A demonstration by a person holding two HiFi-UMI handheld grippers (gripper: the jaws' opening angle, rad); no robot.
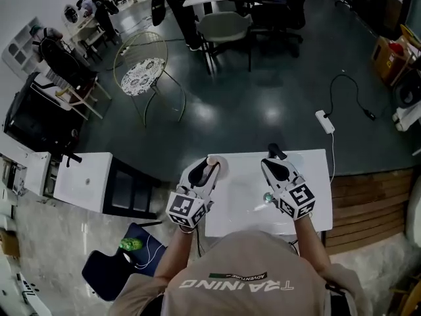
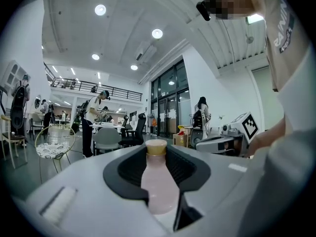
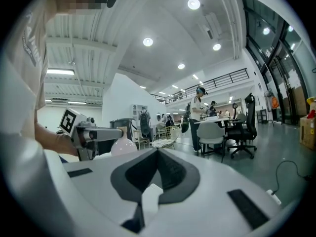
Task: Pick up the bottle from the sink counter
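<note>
Left gripper view shows the left gripper (image 2: 158, 157) clenched on the pink bottle (image 2: 159, 186), long axis along the jaws, cap far, at the counter's (image 1: 250, 189) far-left corner; the right gripper (image 3: 157, 154), closed on nothing, hangs just right.

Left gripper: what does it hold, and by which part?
The left gripper holds a pale pink bottle by its body, below the tan cap.

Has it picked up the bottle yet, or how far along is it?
Done: the left tongs are closed on the pink bottle. In hand: holding it over the white counter; I can't tell whether it has cleared the surface. Left: at most lifting it clear. The right tongs are shut and empty.
</note>
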